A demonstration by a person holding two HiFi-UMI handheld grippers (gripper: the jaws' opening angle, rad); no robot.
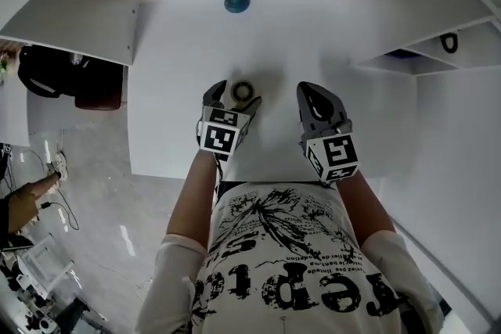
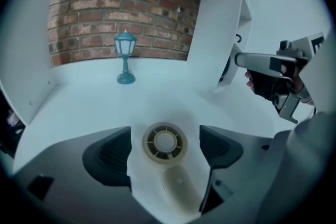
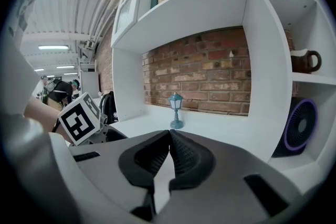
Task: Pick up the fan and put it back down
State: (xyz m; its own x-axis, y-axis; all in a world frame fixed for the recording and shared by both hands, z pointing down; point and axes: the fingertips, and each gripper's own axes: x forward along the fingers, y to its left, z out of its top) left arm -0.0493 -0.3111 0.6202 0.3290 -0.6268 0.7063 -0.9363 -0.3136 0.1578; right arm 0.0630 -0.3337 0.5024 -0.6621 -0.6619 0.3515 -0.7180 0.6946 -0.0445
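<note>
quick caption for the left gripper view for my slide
Left gripper, jaws open, straddles a small cream fan lying on the white desk; a teal lantern stands by the brick wall behind.

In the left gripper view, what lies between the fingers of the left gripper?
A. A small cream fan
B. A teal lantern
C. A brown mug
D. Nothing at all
A: the small cream fan lies on the white table between the open fingers of the left gripper, with a gap on each side.
</note>
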